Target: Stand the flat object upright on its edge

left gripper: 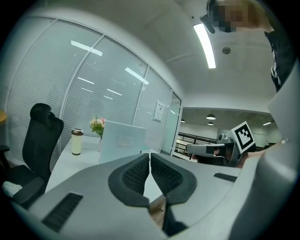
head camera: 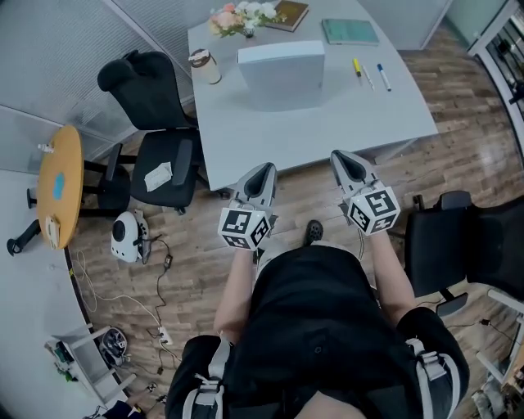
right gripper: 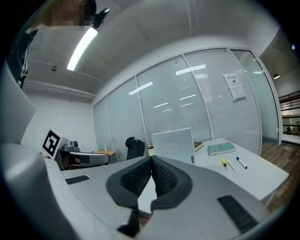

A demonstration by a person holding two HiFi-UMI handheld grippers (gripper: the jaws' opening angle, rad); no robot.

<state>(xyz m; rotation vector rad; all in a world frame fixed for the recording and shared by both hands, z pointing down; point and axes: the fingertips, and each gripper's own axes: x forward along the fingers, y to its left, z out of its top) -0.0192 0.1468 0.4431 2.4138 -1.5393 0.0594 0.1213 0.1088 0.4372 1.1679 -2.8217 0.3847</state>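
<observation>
**A:** Where's the thing we're meant to stand up?

**B:** The pale flat board (head camera: pixel 282 74) is on the grey table (head camera: pixel 344 123), toward the far side. It looks to be standing on its long edge already, its face toward the person. I see nothing propping it.

**A:** And the tongs?

**B:** Both are clenched on nothing. The left gripper (head camera: pixel 262 170) and right gripper (head camera: pixel 342 157) hang this side of the table's near edge, well apart from the board, with the pads pressed together.

**A:** So what's the careful way?

**B:** I'd judge the standing done, so don't jog the table, since a thin panel on edge should tip at a nudge. If it needs steadying, open the jaws first, then touch both short ends lightly at once.

**A:** Anything in the way?

**B:** Not in front of it. A tumbler (head camera: pixel 205 65) stands just to its left. Flowers (head camera: pixel 241 16) and a brown book (head camera: pixel 288 14) sit behind it. A teal notebook (head camera: pixel 350 31) and some markers (head camera: pixel 368 75) lie to the right. A black office chair (head camera: pixel 160 123) sits on the table's left side
</observation>
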